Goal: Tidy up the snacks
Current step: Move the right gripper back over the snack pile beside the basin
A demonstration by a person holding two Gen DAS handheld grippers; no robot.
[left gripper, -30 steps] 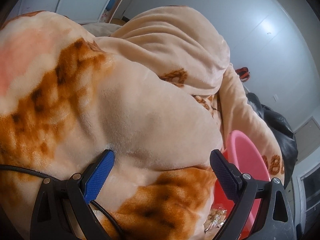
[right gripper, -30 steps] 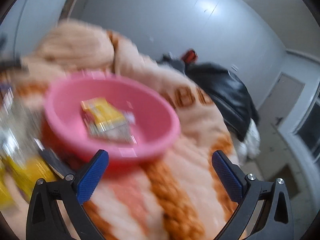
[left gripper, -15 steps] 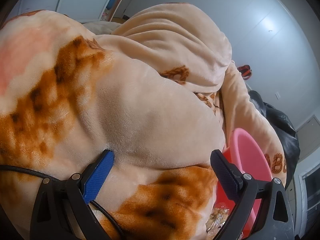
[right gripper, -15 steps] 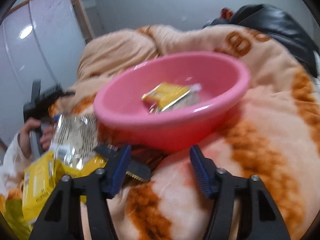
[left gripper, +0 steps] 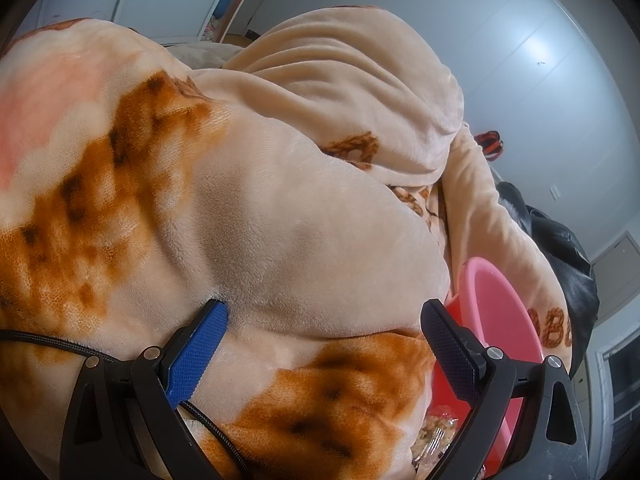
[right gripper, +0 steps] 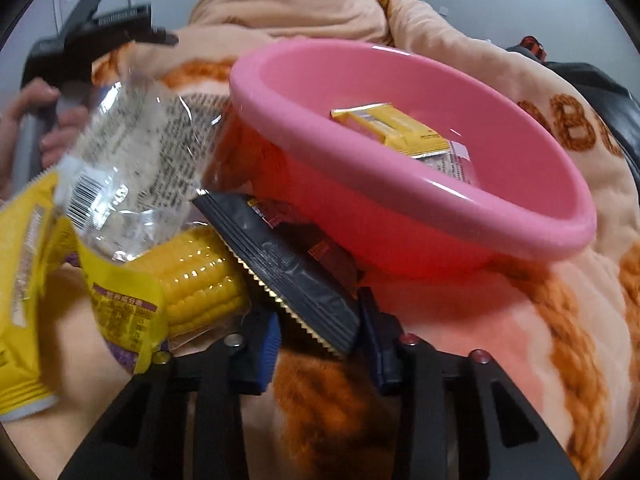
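Observation:
My right gripper (right gripper: 320, 314) points down at a black snack packet (right gripper: 288, 264) that lies against the pink bowl (right gripper: 400, 184). Its jaws are closing, with the packet's serrated end between the blue pads and touching both. A yellow packet (right gripper: 396, 128) lies inside the bowl. To the left lie a vacuum-packed corn cob (right gripper: 196, 276), a clear printed bag (right gripper: 140, 152) and a yellow bag (right gripper: 24, 280). My left gripper (left gripper: 324, 312) hovers open over the blanket with nothing between its fingers. It also shows at the top left of the right wrist view (right gripper: 100, 28), held by a hand.
A peach and orange fleece blanket (left gripper: 280, 220) covers the bed in big humps. The bowl's edge (left gripper: 492, 312) and a clear snack bag (left gripper: 436, 436) sit at the lower right of the left wrist view. A black jacket (left gripper: 560, 248) lies beyond, by the grey wall.
My right gripper swung down from the bowl to the snack pile and its jaws narrowed from wide open onto the black packet's end. The left gripper stayed put.

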